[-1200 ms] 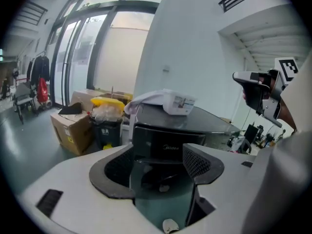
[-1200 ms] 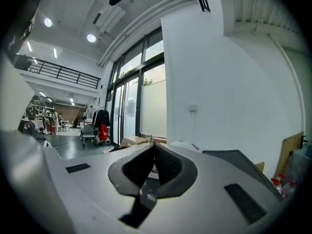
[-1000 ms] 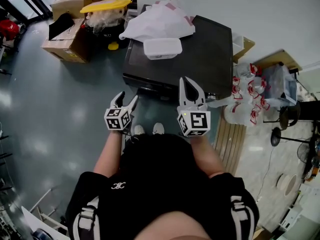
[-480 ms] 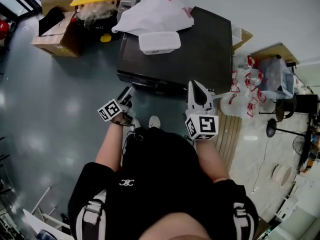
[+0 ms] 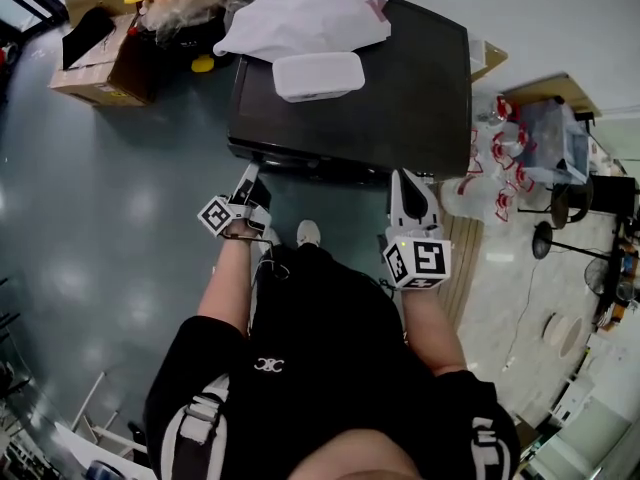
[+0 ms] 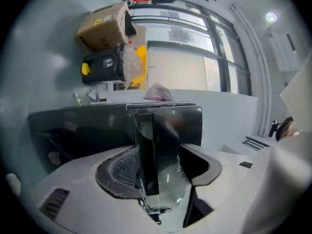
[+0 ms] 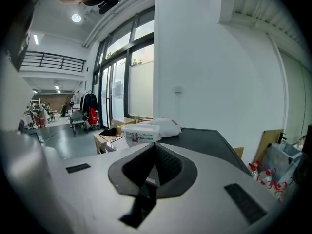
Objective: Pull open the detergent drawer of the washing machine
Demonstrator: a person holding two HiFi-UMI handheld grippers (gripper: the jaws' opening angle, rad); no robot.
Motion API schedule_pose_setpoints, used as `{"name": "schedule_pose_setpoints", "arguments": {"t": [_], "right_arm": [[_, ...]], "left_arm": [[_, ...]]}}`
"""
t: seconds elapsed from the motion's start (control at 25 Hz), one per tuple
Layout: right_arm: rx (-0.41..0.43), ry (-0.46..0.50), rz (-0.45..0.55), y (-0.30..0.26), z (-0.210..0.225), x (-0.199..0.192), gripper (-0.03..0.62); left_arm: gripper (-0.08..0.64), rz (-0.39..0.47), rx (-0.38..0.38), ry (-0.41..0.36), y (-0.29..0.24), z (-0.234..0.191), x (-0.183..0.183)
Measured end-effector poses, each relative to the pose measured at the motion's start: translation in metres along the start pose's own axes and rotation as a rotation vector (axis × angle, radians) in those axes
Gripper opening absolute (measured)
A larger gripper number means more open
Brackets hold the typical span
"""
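While the left gripper lies rolled onto its side at the front edge of the washing machine, left of centre in the head view, its jaws stand wide and are closing. Between them, mid-frame in the left gripper view, is a dark glossy panel, taken to be the front of the detergent drawer. One ribbed pad sits just beside the panel and the other stands clear of it, so no grip yet. Right gripper: jaws together, nothing between them, pointing at the machine's front right corner, lower right of the dark lid. From above the drawer itself is hidden under the lid edge, so only the left gripper view shows it. Handling judgement: rigid moulded plastic, light, running on a short slide, probably with a small catch to overcome at the start. The glossy face looks slippery, so pads squeezing flat on it may slide off. Best hold is across the thickness of the front panel at its free edge, or hooked behind its lip, pads well seated before any load. Pull should run straight out along the slide, toward the bottom of the head view. A skewed pull could bind the drawer. The machine is heavy and should not shift. A white plastic box and a white bag rest on the lid, well apart from the grip point.
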State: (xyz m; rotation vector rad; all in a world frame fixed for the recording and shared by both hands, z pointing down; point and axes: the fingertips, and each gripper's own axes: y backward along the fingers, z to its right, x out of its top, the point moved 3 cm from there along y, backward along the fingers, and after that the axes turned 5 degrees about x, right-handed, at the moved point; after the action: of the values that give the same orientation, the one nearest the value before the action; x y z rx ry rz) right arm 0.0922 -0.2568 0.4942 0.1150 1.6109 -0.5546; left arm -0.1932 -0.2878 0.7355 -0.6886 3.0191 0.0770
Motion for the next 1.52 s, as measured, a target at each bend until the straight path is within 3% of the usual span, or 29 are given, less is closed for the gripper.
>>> {"name": "schedule_pose_setpoints", "arguments": {"t": [0.16,0.64,0.96,1.52], "right_arm": [[-0.008,0.0,-0.032,0.002,0.001,-0.011,0.003],[-0.031,-0.021,-0.063,0.011,-0.006,-0.028,0.003],[-0.044,-0.046,-0.08,0.018,-0.014,-0.035,0.002],[-0.036,-0.078,-0.076,0.025,-0.04,-0.042,0.003]], "left_arm": [[0.255,0.005,-0.055,0.035,0.002,-0.006,0.002],[0.256,-0.022,-0.126,-0.003,-0.01,0.006,0.013],[0.224,-0.005,-0.237,0.002,-0.011,0.005,0.016],[0.178,-0.055,-0.232,0.001,-0.005,0.006,0.015]]}}
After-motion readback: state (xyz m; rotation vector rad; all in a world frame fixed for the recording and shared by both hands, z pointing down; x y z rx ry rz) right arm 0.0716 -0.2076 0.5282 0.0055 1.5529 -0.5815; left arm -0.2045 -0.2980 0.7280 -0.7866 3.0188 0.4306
